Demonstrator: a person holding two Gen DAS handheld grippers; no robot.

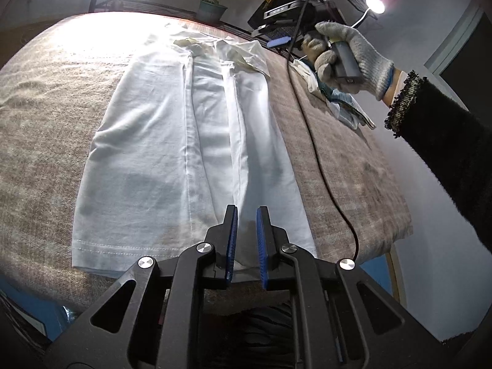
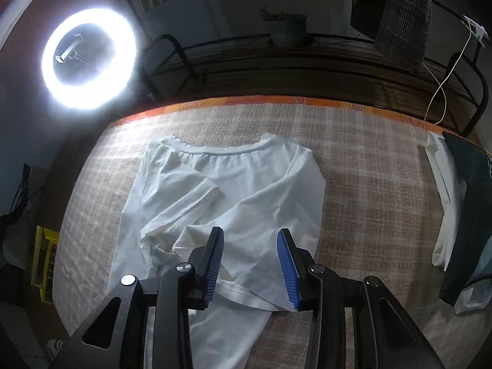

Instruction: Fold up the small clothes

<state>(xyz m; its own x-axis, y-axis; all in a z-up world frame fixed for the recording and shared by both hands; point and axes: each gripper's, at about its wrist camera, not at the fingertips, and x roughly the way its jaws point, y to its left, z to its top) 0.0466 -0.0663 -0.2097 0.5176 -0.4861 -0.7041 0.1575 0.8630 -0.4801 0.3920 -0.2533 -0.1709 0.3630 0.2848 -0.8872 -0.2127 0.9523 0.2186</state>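
Observation:
A white t-shirt point(image 1: 172, 141) lies flat on the beige blanket-covered table point(image 1: 46, 129), both sides folded inward. My left gripper point(image 1: 246, 215) hovers over the shirt's hem end, jaws narrowly open and empty. In the right wrist view the same shirt point(image 2: 246, 193) shows its collar at the far side and sleeves folded across the middle. My right gripper point(image 2: 249, 240) is open and empty above the folded sleeve area. The gloved hand holding the right gripper point(image 1: 344, 55) shows at the far right of the left wrist view.
A stack of folded clothes point(image 2: 455, 203) lies at the table's right edge, also in the left wrist view point(image 1: 344, 104). A black cable point(image 1: 313, 147) runs across the blanket. A ring light point(image 2: 89, 58), a potted plant point(image 2: 286, 29) and a metal rack point(image 2: 307, 61) stand behind.

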